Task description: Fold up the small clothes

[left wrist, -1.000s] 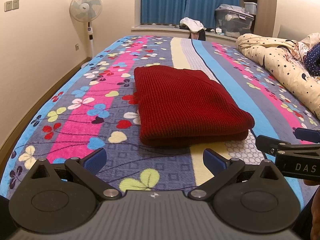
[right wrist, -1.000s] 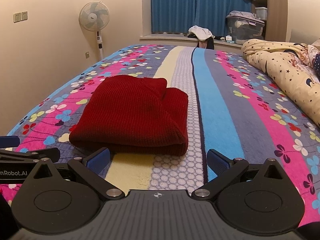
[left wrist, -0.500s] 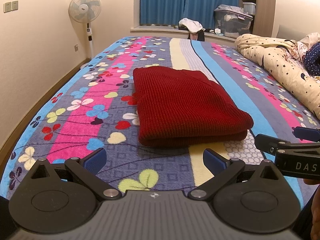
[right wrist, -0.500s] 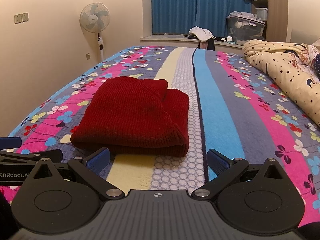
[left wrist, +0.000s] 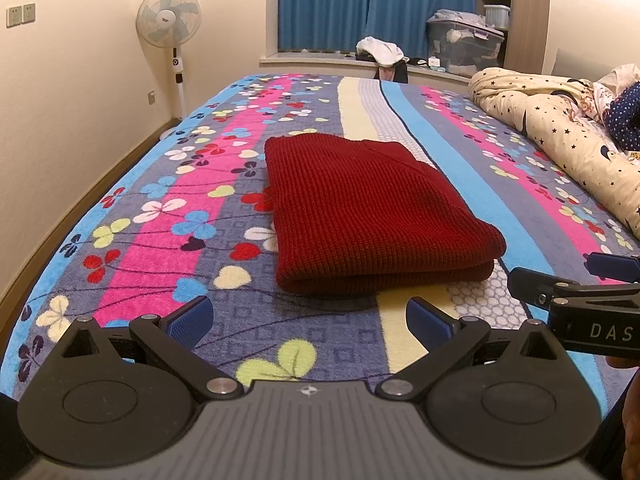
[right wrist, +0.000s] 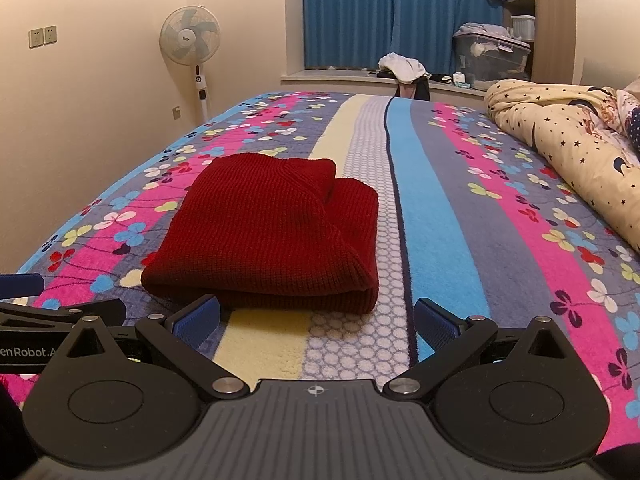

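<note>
With both grippers held low at the near edge of the bed (left wrist: 120,208), I read the left gripper (left wrist: 308,316) spread wide, nothing between its fingers; right gripper (right wrist: 318,318) likewise spread and empty. Just beyond both sets of fingertips, apart from them, lies the folded red knit garment (left wrist: 360,208), flat on the floral blanket. Farther off, toward the right edge: a star-print quilt (right wrist: 560,132).
</note>
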The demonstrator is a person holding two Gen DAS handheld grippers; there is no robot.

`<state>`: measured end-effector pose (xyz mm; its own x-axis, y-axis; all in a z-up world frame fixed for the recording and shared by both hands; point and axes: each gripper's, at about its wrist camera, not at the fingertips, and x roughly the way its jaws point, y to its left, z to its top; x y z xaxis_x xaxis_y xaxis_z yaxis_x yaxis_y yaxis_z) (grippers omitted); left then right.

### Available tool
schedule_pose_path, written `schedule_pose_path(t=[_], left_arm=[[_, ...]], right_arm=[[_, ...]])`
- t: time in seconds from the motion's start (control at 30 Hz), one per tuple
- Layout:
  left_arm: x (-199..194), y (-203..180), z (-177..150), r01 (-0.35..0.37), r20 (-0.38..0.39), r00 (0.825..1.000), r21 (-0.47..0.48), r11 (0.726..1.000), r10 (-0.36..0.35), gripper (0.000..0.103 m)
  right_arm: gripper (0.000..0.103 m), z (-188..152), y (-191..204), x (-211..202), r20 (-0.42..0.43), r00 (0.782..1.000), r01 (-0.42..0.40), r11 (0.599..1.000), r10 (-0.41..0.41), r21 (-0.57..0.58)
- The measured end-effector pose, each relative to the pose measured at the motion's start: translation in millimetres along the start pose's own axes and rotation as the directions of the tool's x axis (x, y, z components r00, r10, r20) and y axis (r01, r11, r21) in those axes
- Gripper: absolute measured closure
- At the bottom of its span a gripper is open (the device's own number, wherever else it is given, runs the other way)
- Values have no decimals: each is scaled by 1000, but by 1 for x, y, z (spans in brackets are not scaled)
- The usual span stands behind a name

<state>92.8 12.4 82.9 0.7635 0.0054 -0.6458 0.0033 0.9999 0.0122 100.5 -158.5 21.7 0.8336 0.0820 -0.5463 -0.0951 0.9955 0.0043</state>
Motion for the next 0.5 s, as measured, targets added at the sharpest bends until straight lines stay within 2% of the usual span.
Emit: schedule_pose_path(t=[0.5], left_arm=[[0,0,0,-1,1,1000,4,1000,1,0]], right_arm=[[1,0,-1,0,1,1000,-4,1000,4,-3]])
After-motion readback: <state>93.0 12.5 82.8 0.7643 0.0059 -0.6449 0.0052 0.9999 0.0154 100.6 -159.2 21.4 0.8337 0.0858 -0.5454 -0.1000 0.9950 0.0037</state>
